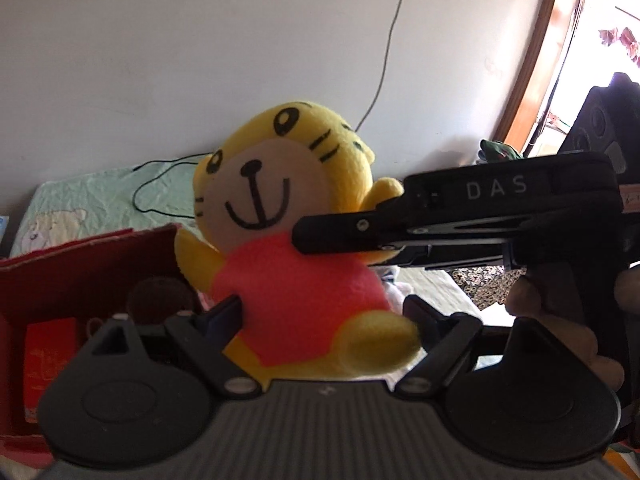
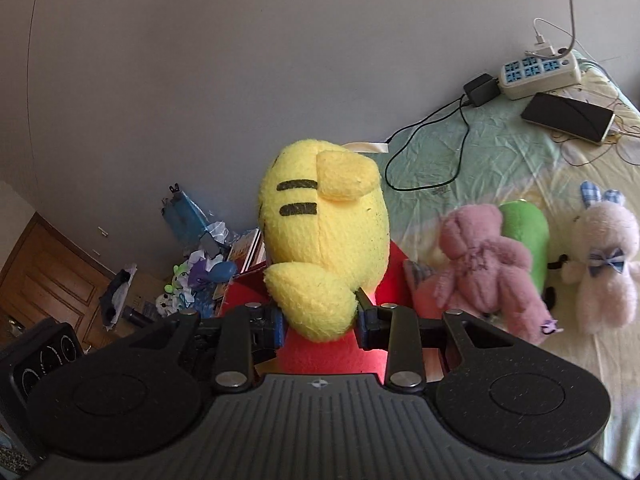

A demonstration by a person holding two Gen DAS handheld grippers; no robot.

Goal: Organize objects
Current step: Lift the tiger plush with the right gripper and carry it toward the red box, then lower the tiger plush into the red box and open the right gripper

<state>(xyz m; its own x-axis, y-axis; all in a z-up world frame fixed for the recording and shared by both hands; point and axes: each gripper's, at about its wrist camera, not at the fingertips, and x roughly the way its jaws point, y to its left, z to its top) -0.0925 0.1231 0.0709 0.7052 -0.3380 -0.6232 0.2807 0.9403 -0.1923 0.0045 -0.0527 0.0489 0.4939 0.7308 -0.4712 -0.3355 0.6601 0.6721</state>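
Pale green bedsheet (image 2: 480,152) under a plain grey wall, with a power strip (image 2: 540,70), phone (image 2: 568,116) and black cable (image 2: 424,152) at the far end. Yellow tiger plush (image 1: 288,216) in a pink shirt, held upright above the bed, beside a red box (image 1: 80,264). Left tongs (image 1: 324,320) spread either side of its lower body, whether pressing it cannot tell. Right tongs (image 2: 320,320) clenched on the plush's yellow arm, reaching in from the side in the left view. Pink bear (image 2: 488,264), green plush (image 2: 528,236) and white bunny (image 2: 604,264) lying together on the sheet, near the tiger.
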